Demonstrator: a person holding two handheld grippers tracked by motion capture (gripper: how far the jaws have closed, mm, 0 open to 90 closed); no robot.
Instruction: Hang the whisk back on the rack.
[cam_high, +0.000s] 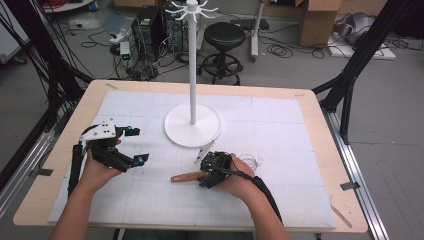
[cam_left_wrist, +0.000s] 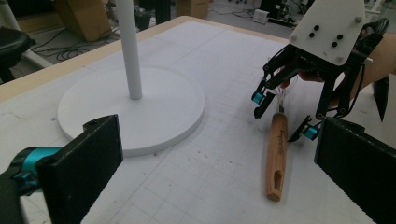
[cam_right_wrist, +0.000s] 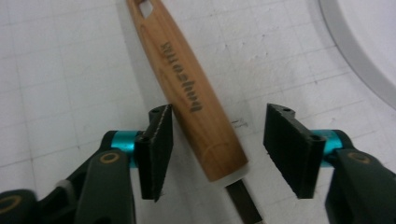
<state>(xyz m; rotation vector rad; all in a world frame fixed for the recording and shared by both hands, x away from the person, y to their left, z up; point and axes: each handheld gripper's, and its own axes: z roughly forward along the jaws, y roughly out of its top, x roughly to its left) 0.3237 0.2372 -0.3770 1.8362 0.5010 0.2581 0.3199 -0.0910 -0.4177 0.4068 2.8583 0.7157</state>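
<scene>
My right gripper (cam_right_wrist: 217, 149) straddles the whisk (cam_high: 189, 176), which lies flat on the table (cam_high: 310, 107) at about six o'clock from the stand (cam_high: 192, 125), just clear of its base. The wooden handle points toward nine o'clock in the high view, and the wire end is tucked under my hand. In the right gripper view my fingers (cam_right_wrist: 156, 149) are parted around the thick end of the handle: one pad sits right against the wood, the other stands off with a clear gap. So I am not yet gripping it; the whisk only lies between them.

My left gripper (cam_high: 131, 146) hovers at about nine o'clock from the whisk, well apart from it, fingers spread wide and holding nothing.

The risk, as I judge it, is the lopsided approach. If I close now, the near pad will push the rounded handle sideways before the far pad arrives, and the whisk may roll or swivel on the table instead of being clamped. I am also close to the collar where the wood tapers into metal, so the pads could slide off the end. A grip this far from the middle would leave the long handle drooping when lifted, and it could twist and strike the stand's base.
</scene>
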